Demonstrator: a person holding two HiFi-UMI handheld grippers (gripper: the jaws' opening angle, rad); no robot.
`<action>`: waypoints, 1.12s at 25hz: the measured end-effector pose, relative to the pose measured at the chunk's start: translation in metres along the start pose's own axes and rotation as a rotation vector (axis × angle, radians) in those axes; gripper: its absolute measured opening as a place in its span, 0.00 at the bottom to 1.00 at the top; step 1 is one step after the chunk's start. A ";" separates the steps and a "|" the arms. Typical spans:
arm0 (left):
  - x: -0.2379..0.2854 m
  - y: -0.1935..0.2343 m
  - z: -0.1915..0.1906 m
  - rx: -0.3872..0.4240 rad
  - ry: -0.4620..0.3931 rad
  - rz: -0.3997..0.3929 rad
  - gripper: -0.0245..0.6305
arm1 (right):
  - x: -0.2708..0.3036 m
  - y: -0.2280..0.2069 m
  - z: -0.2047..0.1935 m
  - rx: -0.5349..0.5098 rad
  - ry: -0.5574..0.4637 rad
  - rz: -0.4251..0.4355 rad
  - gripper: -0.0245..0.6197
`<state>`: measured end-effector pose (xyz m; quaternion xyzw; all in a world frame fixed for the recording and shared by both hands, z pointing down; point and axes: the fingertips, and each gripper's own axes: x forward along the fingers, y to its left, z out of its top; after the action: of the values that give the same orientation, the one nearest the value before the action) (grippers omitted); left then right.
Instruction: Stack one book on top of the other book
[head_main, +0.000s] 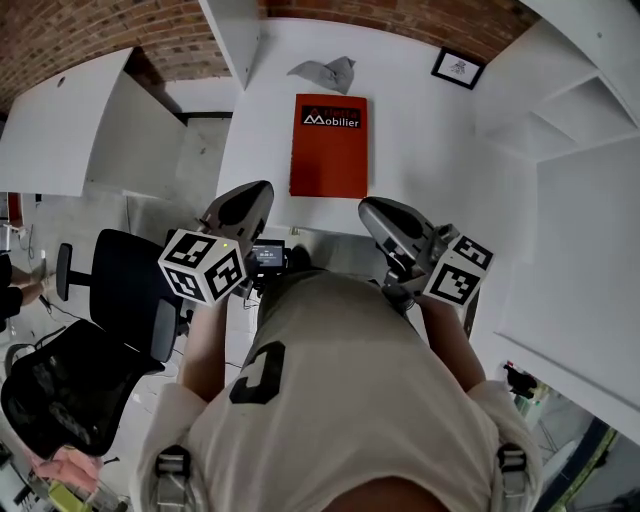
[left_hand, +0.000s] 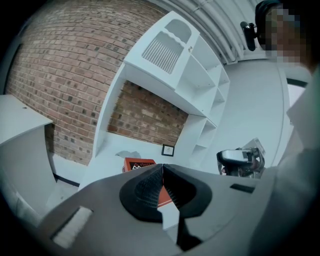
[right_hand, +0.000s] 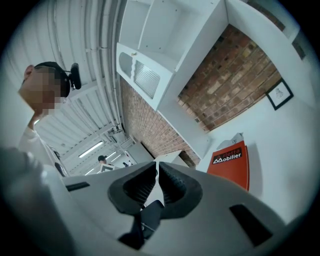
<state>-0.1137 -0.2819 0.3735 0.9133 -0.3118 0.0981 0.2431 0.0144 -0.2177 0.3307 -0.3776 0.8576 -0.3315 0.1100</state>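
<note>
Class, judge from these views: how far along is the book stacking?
Done, seemingly: only one red book shows on the table; a second may lie hidden beneath. In hand: nothing; left gripper and right gripper are shut, empty, short of the book. Left: probably nothing.

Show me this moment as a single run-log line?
left hand-held gripper: shut, empty | right hand-held gripper: shut, empty | orange book: flat on white table, untouched
</note>
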 end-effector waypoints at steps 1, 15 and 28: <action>0.001 -0.005 0.000 0.005 -0.003 0.002 0.04 | -0.008 -0.004 -0.002 0.014 -0.002 -0.012 0.06; 0.008 -0.077 -0.007 0.034 -0.036 -0.044 0.04 | -0.081 -0.013 -0.010 0.094 -0.048 -0.021 0.06; 0.009 -0.129 -0.025 0.094 0.003 -0.058 0.04 | -0.122 -0.005 -0.032 0.124 -0.060 0.010 0.06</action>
<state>-0.0278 -0.1851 0.3483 0.9322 -0.2797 0.1069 0.2033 0.0870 -0.1167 0.3503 -0.3758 0.8335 -0.3719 0.1605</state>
